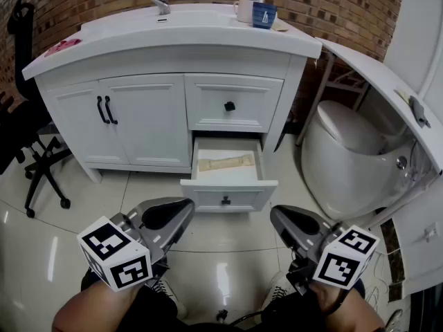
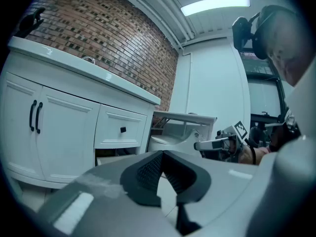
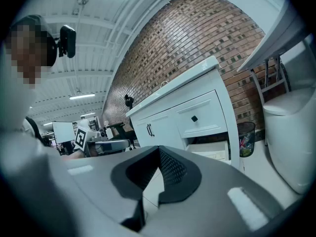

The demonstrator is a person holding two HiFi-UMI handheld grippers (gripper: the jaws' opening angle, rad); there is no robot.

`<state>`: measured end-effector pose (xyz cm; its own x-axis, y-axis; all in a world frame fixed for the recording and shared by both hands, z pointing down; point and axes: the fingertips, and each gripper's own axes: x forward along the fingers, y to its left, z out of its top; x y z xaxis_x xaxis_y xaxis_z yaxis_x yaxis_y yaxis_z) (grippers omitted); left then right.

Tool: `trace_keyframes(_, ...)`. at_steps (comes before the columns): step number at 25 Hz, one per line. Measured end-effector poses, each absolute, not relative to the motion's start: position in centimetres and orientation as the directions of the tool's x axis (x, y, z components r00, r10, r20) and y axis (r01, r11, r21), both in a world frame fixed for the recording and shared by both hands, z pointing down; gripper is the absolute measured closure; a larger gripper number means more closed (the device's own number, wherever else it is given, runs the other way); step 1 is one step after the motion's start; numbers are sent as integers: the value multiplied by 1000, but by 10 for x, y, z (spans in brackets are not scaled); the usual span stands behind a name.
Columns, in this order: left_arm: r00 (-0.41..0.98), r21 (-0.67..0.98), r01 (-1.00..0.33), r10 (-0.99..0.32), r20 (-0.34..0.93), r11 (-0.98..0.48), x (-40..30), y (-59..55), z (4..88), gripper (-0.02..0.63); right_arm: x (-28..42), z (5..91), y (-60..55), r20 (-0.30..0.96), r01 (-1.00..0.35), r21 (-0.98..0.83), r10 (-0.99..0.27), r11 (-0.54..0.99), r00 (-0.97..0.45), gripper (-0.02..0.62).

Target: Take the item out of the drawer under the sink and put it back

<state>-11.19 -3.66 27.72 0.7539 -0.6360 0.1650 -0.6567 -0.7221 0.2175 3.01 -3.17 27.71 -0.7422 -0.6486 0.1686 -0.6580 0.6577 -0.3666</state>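
In the head view the drawer [image 1: 228, 194] under the sink is open and the beige item [image 1: 226, 162] lies inside; nothing is lifted now. The left gripper [image 1: 183, 209] and right gripper [image 1: 278, 216] hover near, well apart from it. The left gripper view shows its jaws closed, empty. The right gripper view shows the same, plus a waste bin [image 3: 245, 138] far right.

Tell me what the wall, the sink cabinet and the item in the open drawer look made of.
The wall is bare brick, matte, with mortar lines showing. The cabinet looks like white painted wood or board, smooth and satin, with black handles. The item is beige, dull and creased: perhaps paper or cloth.
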Motion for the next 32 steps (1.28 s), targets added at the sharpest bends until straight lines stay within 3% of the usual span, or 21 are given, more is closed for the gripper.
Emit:
trace_keyframes(14, 780, 251, -622, -614, 121, -741, -103, -47, 266, 600, 20, 279, -49, 150, -629, -417, -633, 656, -759, 591)
trace_keyframes(22, 739, 231, -674, -645, 195, -702, -108, -106, 295, 600, 39, 298, -118, 163, -672, -404, -674, 620, -720, 591)
trace_keyframes(32, 713, 248, -701, -652, 259, -669, -107, -155, 328, 600, 34, 314, -162, 170, -625, -453, -627, 636, -760, 591)
